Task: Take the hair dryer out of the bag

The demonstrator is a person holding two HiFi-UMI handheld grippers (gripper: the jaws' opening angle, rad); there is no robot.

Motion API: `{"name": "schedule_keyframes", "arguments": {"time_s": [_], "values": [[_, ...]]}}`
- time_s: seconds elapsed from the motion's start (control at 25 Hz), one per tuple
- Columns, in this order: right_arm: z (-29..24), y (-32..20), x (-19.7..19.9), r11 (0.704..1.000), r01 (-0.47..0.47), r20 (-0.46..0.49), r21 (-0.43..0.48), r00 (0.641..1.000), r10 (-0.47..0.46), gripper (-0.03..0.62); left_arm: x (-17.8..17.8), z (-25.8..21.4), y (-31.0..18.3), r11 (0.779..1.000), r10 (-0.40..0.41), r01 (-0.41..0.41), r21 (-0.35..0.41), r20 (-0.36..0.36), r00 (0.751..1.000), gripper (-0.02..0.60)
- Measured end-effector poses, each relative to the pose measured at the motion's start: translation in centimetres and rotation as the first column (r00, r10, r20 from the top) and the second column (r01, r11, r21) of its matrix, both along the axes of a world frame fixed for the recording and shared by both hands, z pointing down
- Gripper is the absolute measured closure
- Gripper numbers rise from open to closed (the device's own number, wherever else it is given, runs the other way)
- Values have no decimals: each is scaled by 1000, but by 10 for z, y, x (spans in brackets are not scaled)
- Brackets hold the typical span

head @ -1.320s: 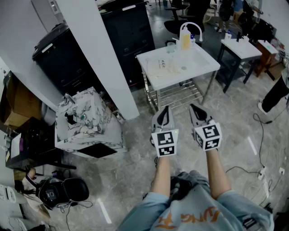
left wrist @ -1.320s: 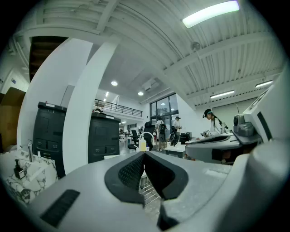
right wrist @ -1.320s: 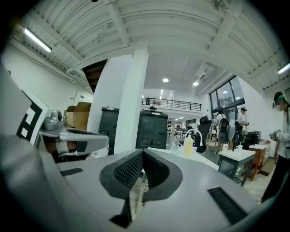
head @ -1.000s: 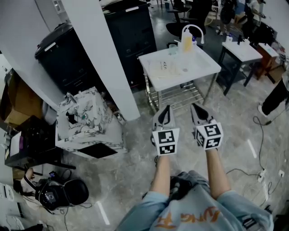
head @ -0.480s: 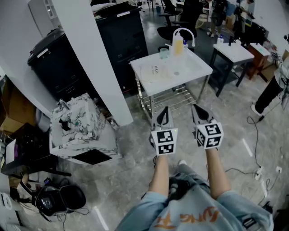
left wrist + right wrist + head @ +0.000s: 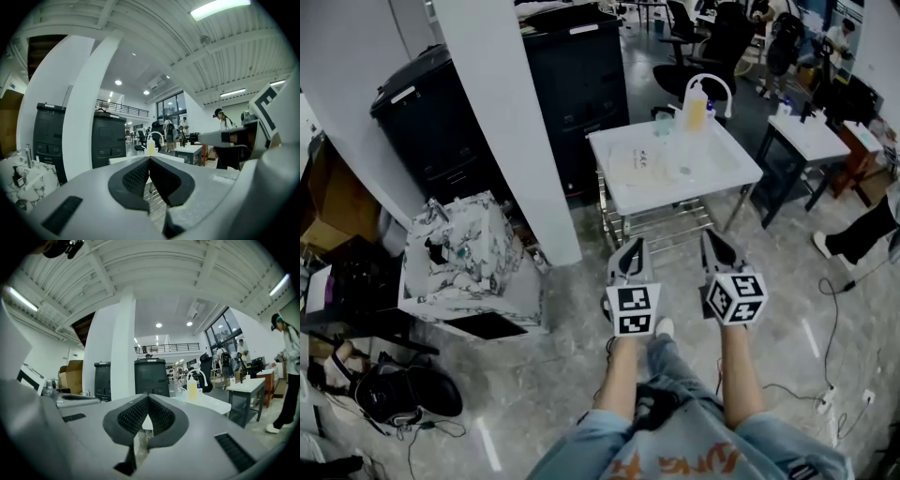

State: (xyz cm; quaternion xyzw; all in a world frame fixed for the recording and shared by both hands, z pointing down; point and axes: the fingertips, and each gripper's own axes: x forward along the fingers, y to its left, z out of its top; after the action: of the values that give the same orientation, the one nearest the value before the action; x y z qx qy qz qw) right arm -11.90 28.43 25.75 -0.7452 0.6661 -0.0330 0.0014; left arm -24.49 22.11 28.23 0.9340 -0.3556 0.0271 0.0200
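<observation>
Patterned bag [image 6: 467,246] beside pillar [image 6: 517,122], well left of left gripper [image 6: 635,251] (nearer one); right gripper [image 6: 712,242] alongside; both closed, empty.

We see a bottle [image 6: 696,112] on the counter [image 6: 717,169] ahead; left stands a pillar [image 6: 520,141], the bag [image 6: 469,248] further left.

patterned bag [image 6: 473,258] contents indistinct, bystander [image 6: 862,231] cropped

Probably an open lab or workshop hall: white work table [image 6: 722,171], squeeze bottle [image 6: 697,112], black cabinets [image 6: 572,75], mezzanine railing [image 6: 166,347].
</observation>
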Motion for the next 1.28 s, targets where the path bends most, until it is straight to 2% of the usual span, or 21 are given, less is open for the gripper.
{"name": "schedule_keyframes", "arguments": {"time_s": [0.12, 0.2, 0.4, 0.56, 0.68, 0.88, 1.08, 1.16, 1.28], "values": [[-9, -33, 3, 998, 47, 21, 41, 999, -48, 594, -1, 17, -30, 999, -38, 38, -33, 17, 999, 580], [-2, -54, 9, 997, 66, 47, 38, 997, -67, 594, 4, 30, -47, 997, -52, 54, -59, 33, 998, 580], [53, -101, 31, 994, 79, 108, -72, 992, -71, 594, 31, 75, -84, 987, -43, 51, -150, 56, 998, 580], [97, -136, 74, 987, 58, 164, -151, 986, -33, 594, 74, 118, -110, 971, -1, 26, -237, 105, 995, 580], [113, -164, 111, 983, 48, 178, -179, 984, -16, 594, 108, 134, -135, 964, 19, 16, -264, 129, 991, 580], [104, -201, 166, 985, 45, 169, -167, 985, -16, 594, 163, 125, -182, 966, 19, 17, -258, 136, 991, 580], [69, -226, 235, 994, 7, 150, -113, 989, 11, 594, 227, 92, -206, 981, 51, -28, -193, 113, 992, 580], [59, -232, 248, 997, 4, 156, -83, 988, 9, 594, 240, 84, -209, 986, 67, -46, -163, 122, 990, 580], [52, -248, 248, 998, 39, 156, -57, 987, -29, 594, 241, 74, -227, 990, 36, -18, -142, 124, 992, 580]]}}
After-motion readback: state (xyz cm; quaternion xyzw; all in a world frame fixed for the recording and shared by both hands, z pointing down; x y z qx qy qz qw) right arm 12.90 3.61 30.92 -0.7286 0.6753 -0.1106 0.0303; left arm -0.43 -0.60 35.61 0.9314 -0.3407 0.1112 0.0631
